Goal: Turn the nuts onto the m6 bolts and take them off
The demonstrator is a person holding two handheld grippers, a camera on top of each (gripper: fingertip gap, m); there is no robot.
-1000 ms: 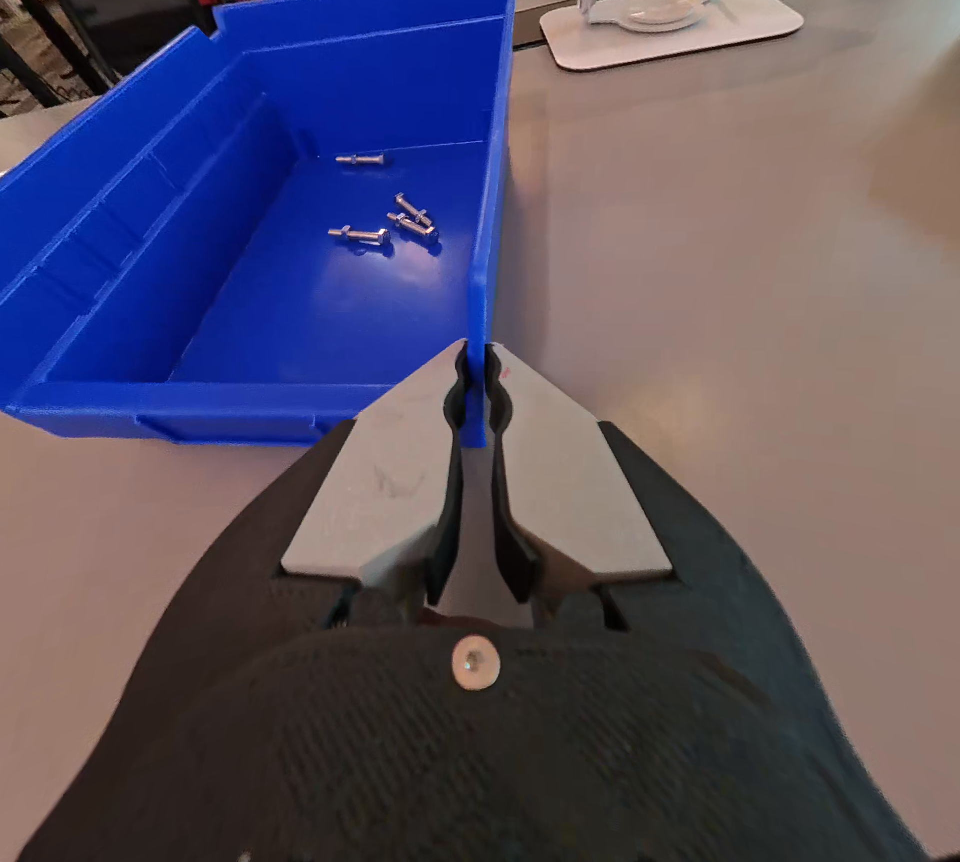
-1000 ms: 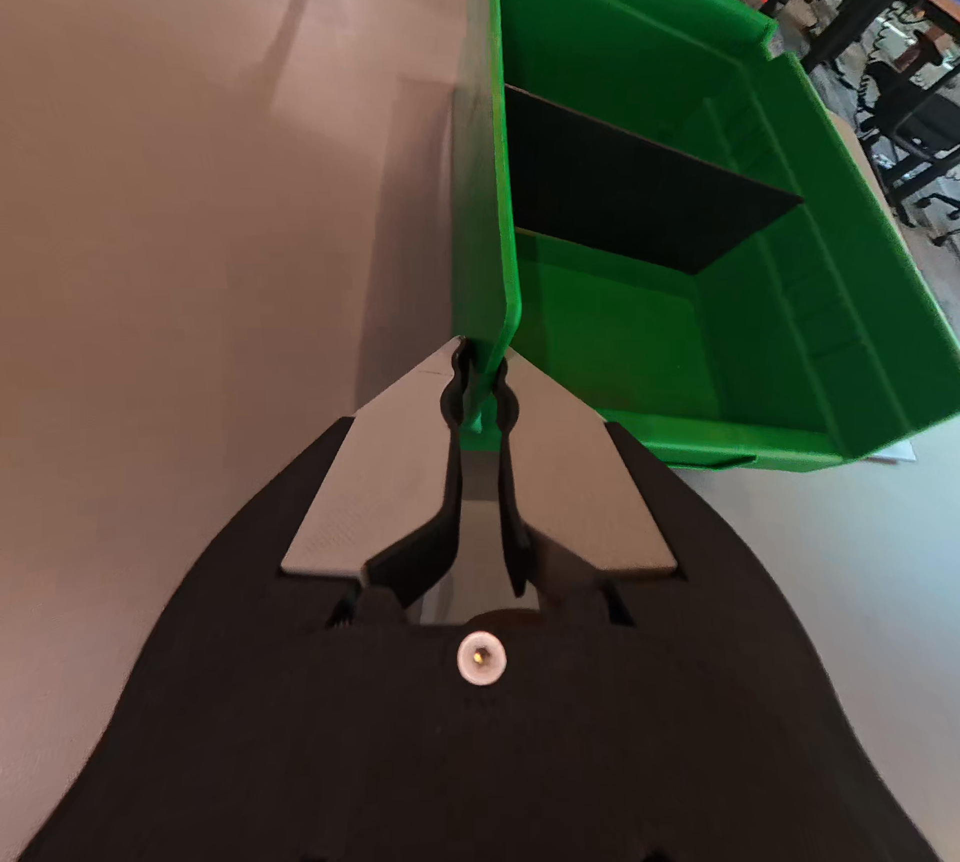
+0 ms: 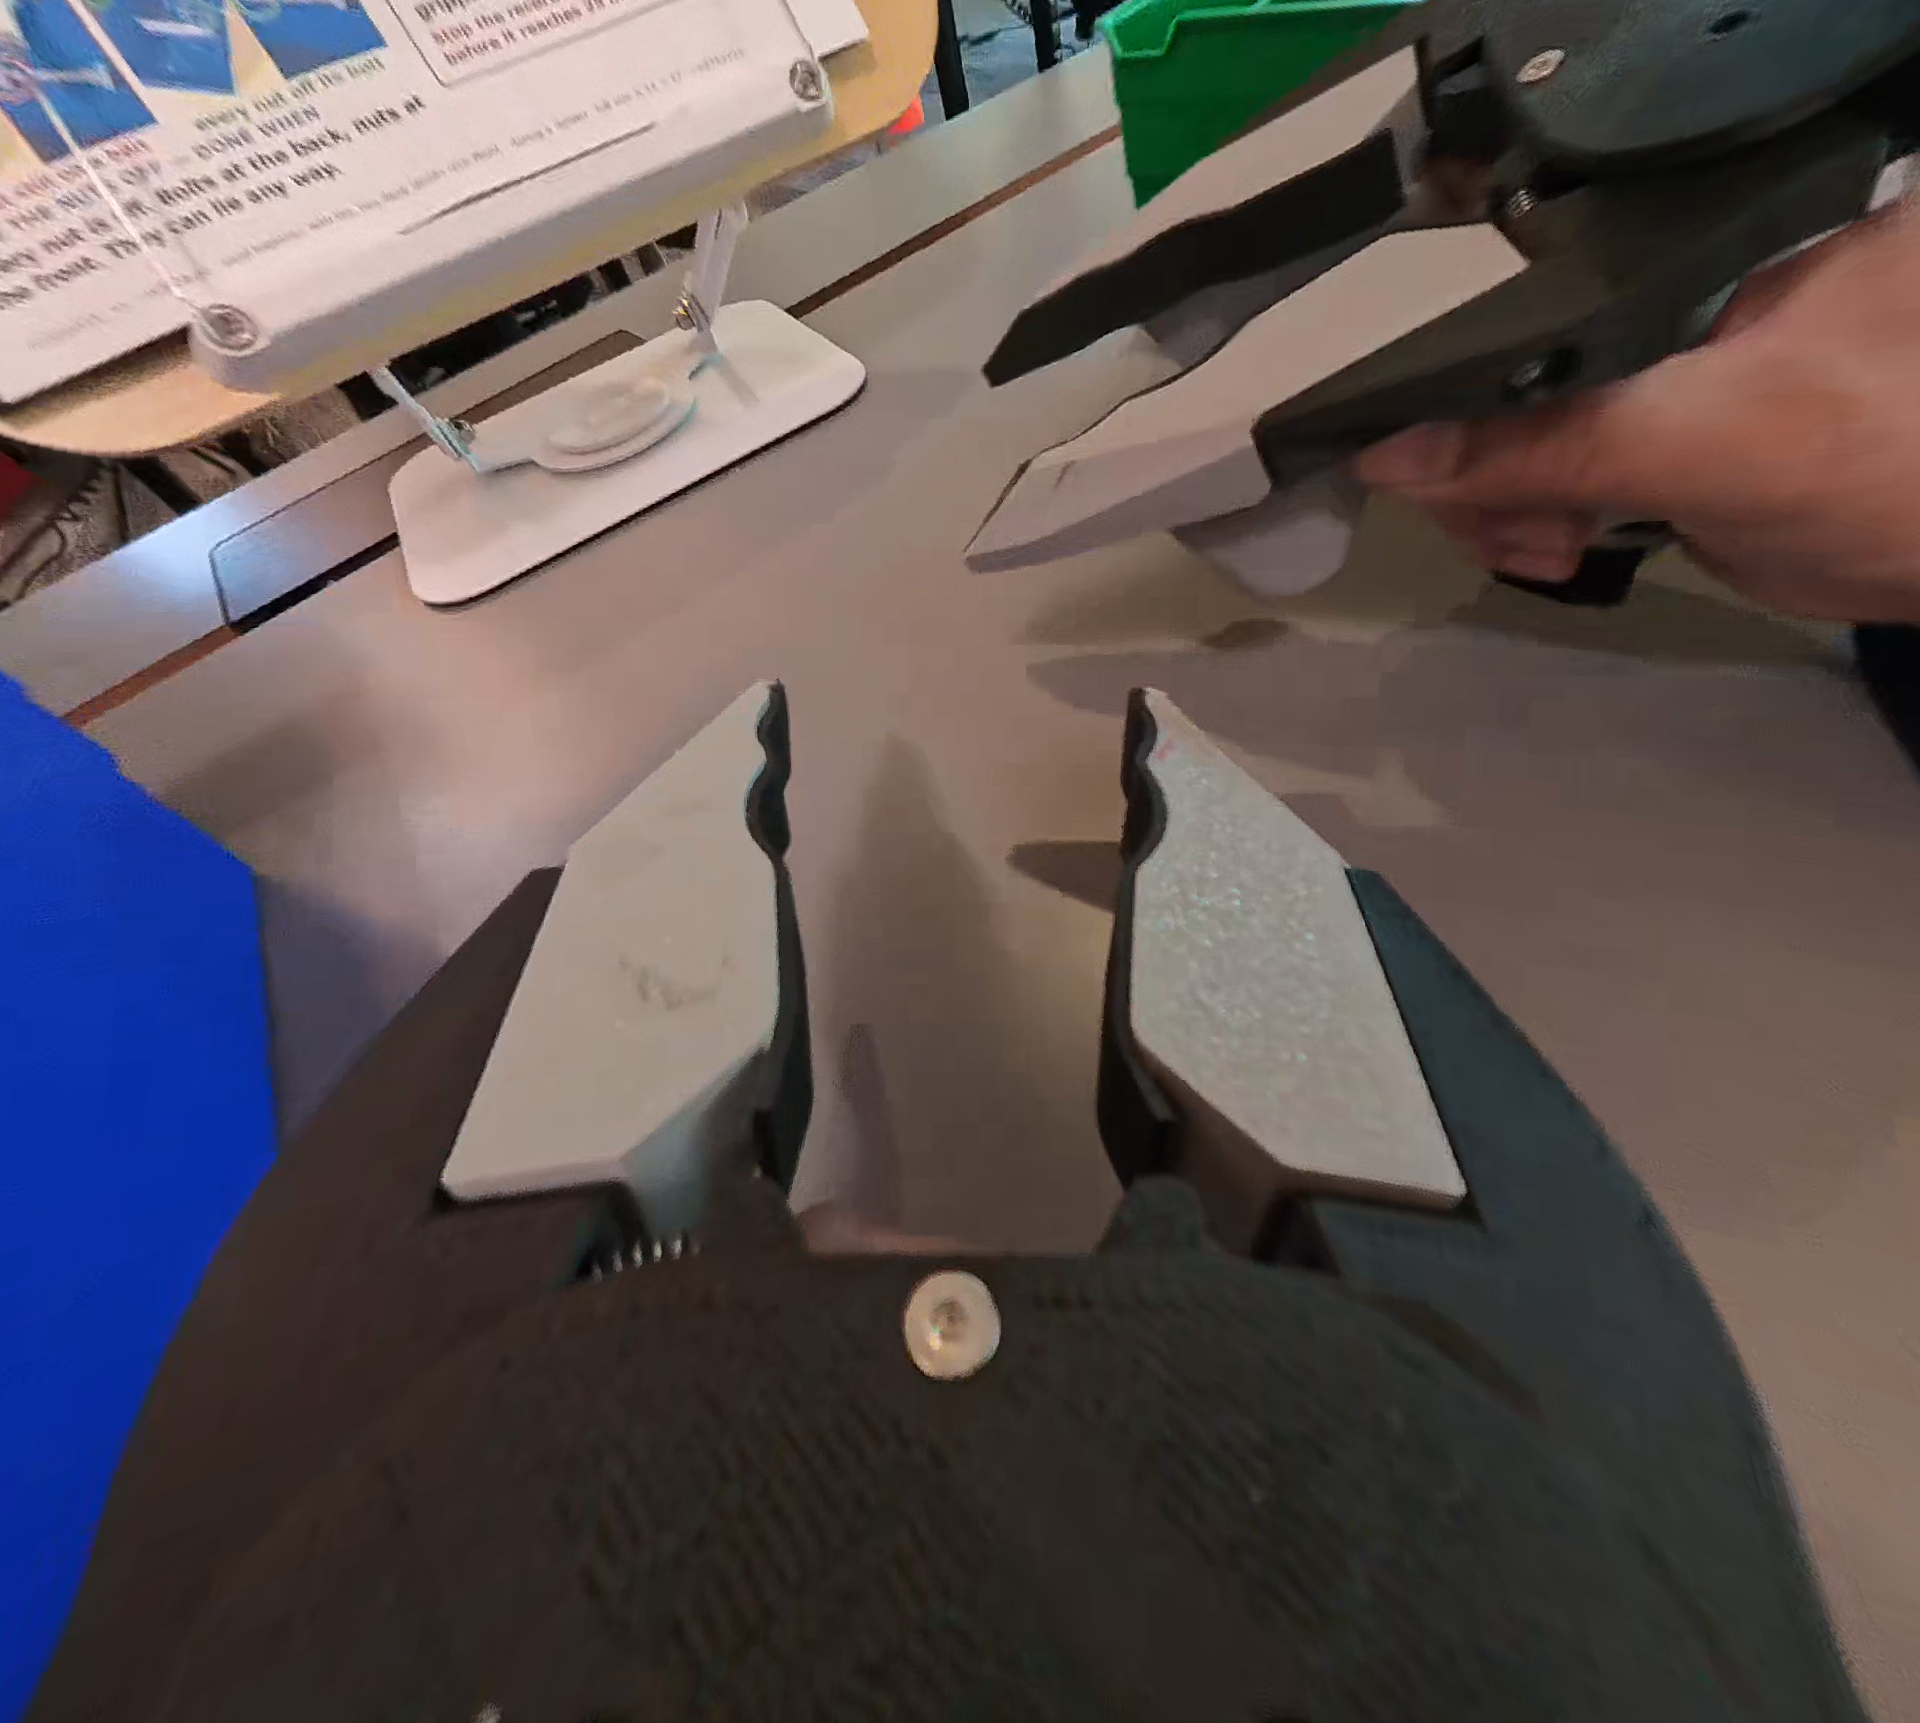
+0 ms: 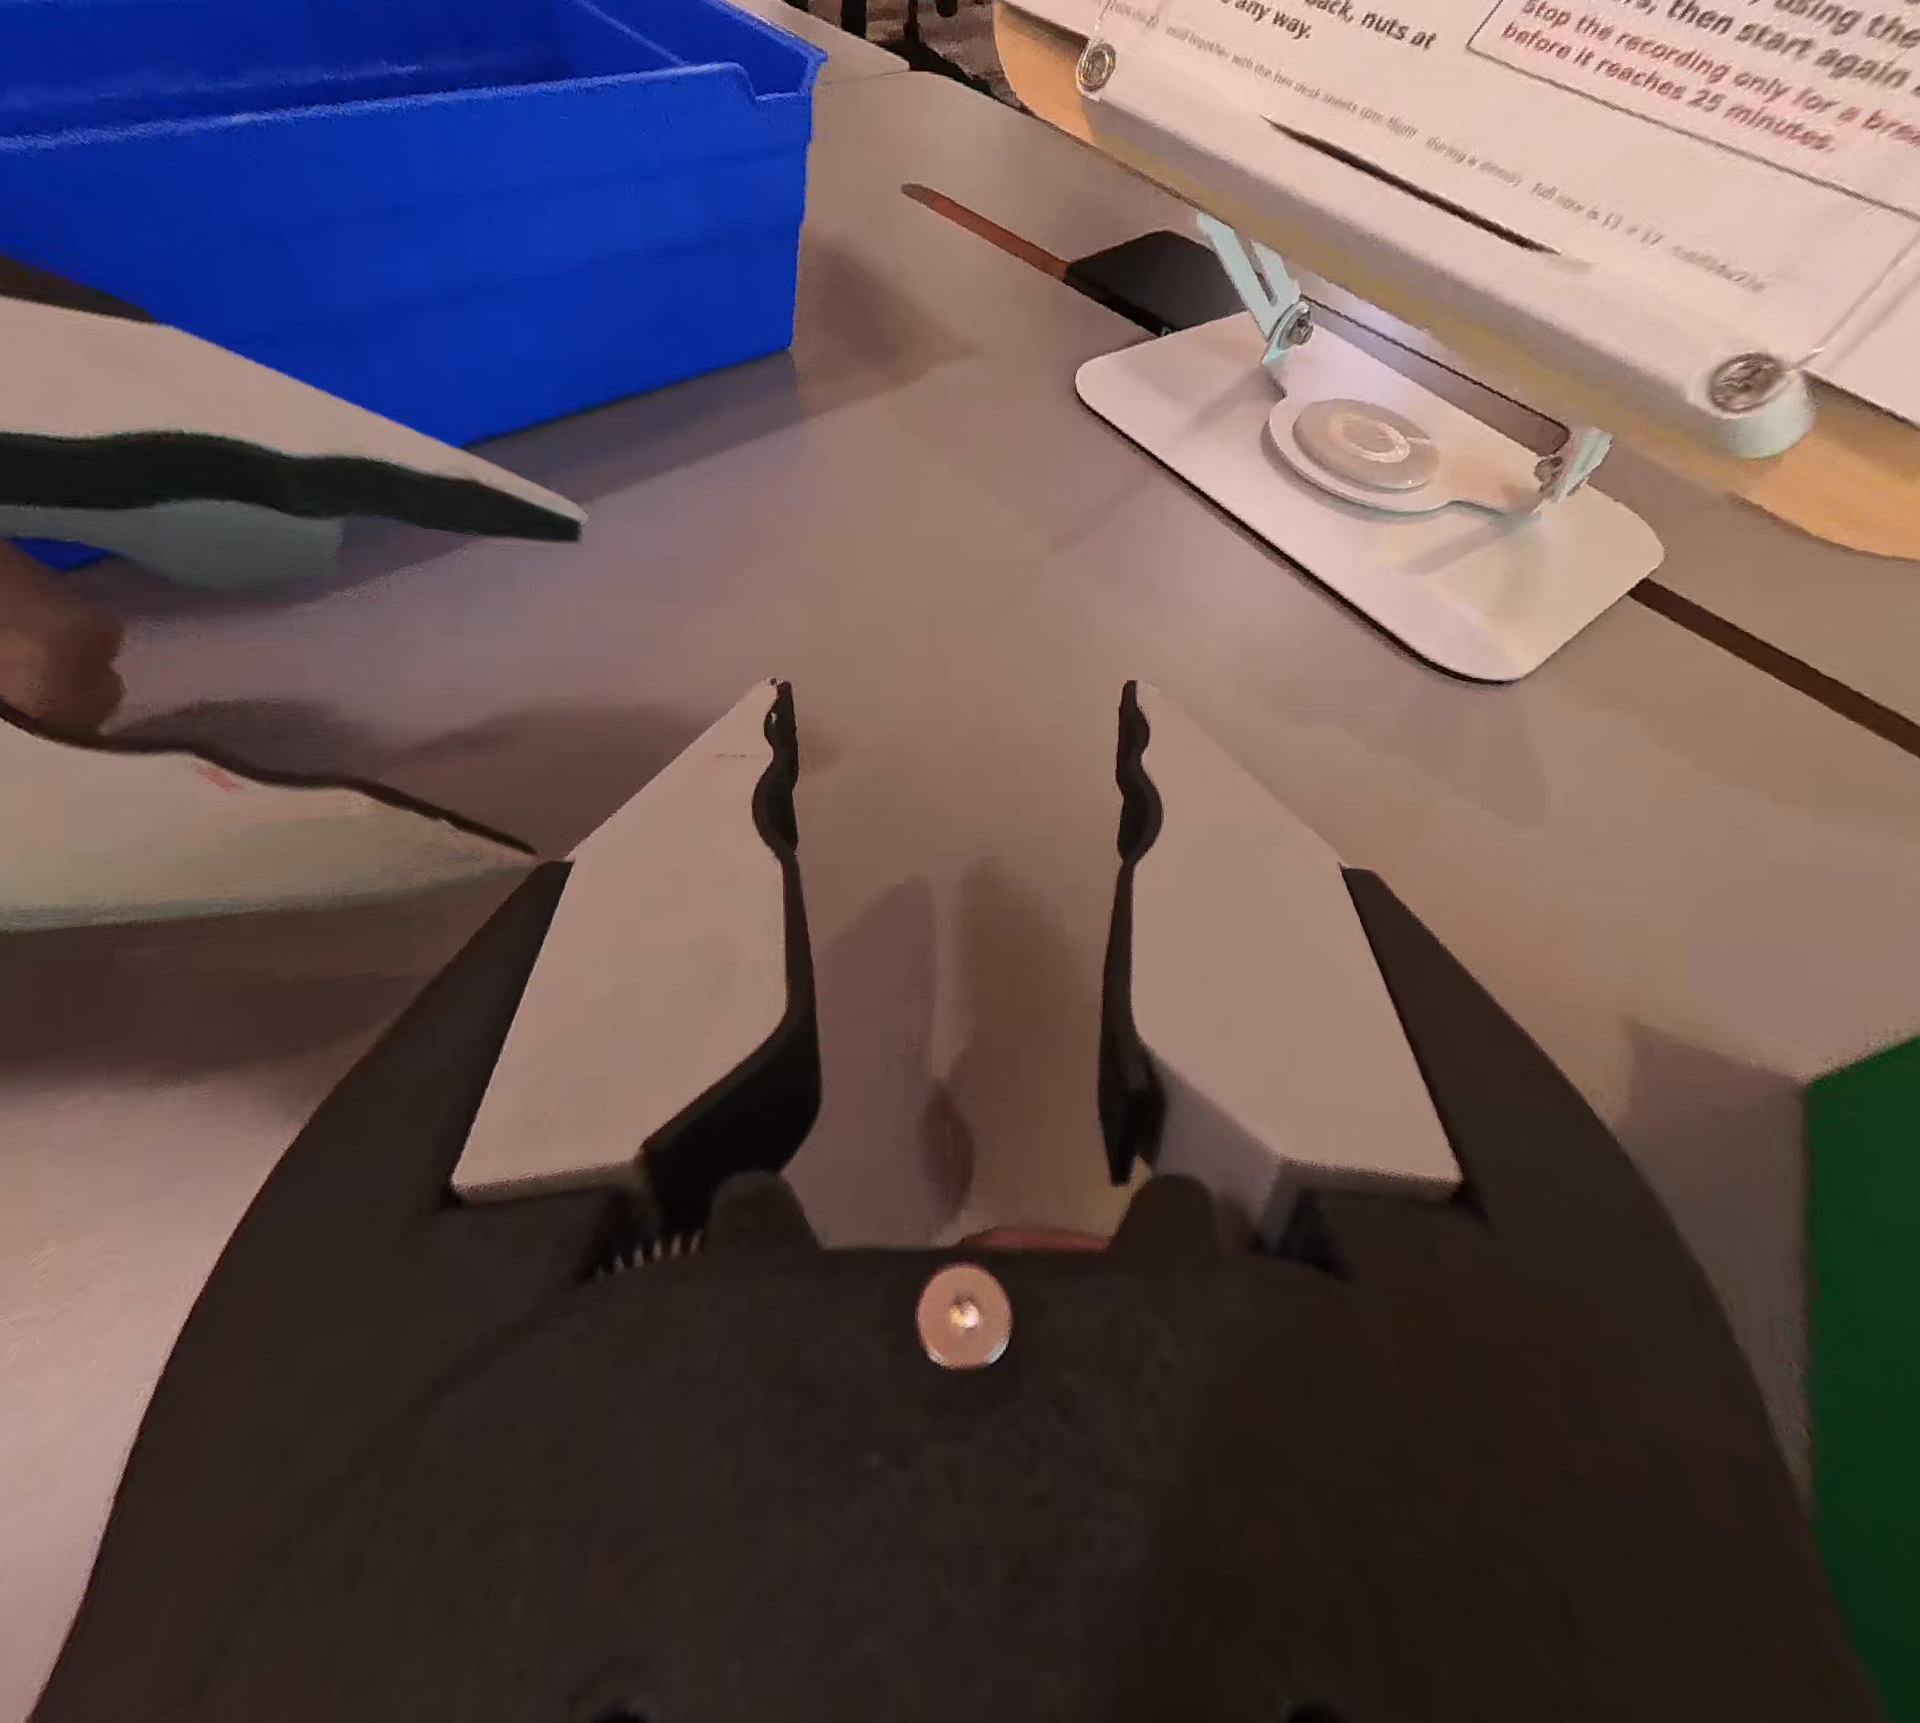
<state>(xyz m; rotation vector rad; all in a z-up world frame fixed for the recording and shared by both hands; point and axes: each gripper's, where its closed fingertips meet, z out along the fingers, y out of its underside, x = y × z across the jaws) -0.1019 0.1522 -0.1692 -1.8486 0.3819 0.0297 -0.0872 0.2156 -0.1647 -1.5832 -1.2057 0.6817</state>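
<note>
On the worktop point(image 3: 665, 634), a document stand point(image 3: 623, 437) sits at the back, between two bins. One bin point(image 4: 416, 167) lies to its left, the other bin point(image 3: 1247, 42) to its right. Both grippers hover over the bare middle, left gripper point(image 3: 954, 717) facing the right gripper point(image 4: 954, 707).

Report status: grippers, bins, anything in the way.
Left gripper open, empty, over table. Right gripper open, empty. Blue bin and green bin ungripped; no bolts visible. Stand ahead, apart.
</note>
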